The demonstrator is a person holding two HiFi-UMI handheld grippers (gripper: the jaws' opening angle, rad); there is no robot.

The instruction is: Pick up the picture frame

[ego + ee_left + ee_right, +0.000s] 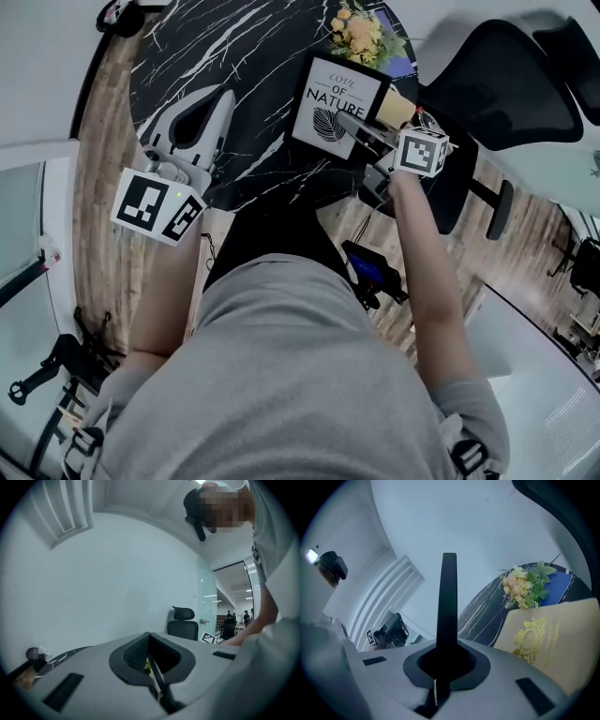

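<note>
The picture frame (336, 105) is standing upright over the near part of the bench (234, 47), facing the person. Behind the frame, toward the bench's far edge, the flowers (361, 36) are lying. Just right of the frame a card (396, 110) is standing. Farther right of the frame, off the bench, an office chair (511, 89) is standing. The right tongs (349, 120) are gripping the frame's right edge. The left tongs (223, 97) are hovering well left of the frame.

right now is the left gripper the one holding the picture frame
No, in the head view the right gripper grips the picture frame by its edge, and the left gripper is apart from it.
</note>
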